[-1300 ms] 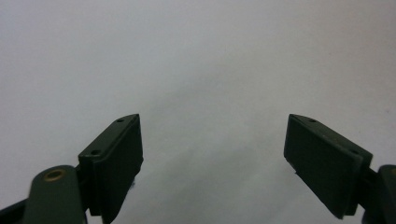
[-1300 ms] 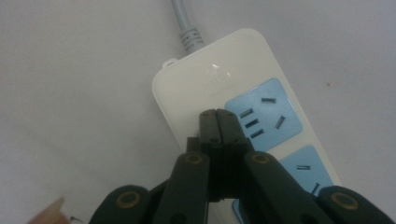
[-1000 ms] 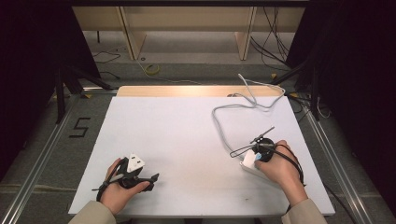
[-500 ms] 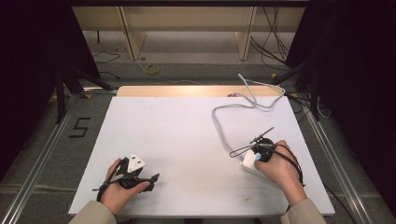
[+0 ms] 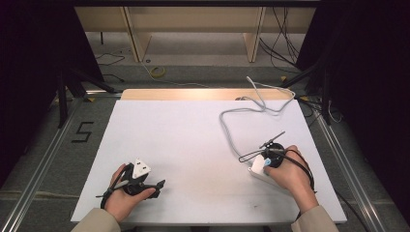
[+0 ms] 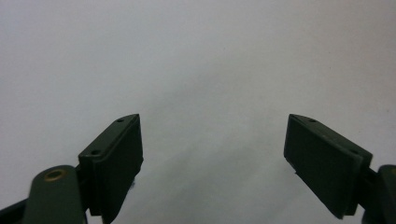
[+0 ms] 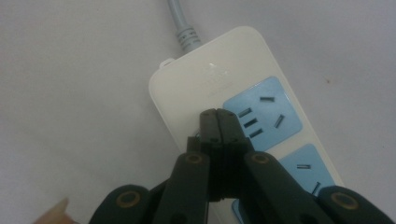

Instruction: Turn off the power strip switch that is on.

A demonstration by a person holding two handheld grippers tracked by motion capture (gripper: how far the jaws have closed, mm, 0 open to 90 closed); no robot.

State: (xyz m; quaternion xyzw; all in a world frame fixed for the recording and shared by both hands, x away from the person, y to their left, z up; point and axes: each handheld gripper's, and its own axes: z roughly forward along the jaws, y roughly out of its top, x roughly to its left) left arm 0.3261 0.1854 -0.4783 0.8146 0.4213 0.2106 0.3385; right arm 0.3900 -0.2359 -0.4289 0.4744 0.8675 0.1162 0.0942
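A white power strip (image 7: 219,74) with blue socket panels lies on the white table, its grey cable (image 5: 227,125) looping toward the far edge. My right gripper (image 7: 217,116) is shut, its tips pressed together just over the strip beside the first blue socket (image 7: 261,114); in the high view the right gripper (image 5: 267,157) sits on the strip (image 5: 257,170) at the table's right front. My left gripper (image 6: 212,149) stands open over bare white table, nothing between its jaws. In the high view the left gripper (image 5: 142,181) rests at the left front, held by a hand.
The white table (image 5: 193,140) has a wooden strip along its far edge. Cables (image 5: 270,96) trail off the back right onto the floor. A yellow coil (image 5: 157,72) lies on the floor beyond. Dark stands flank both sides.
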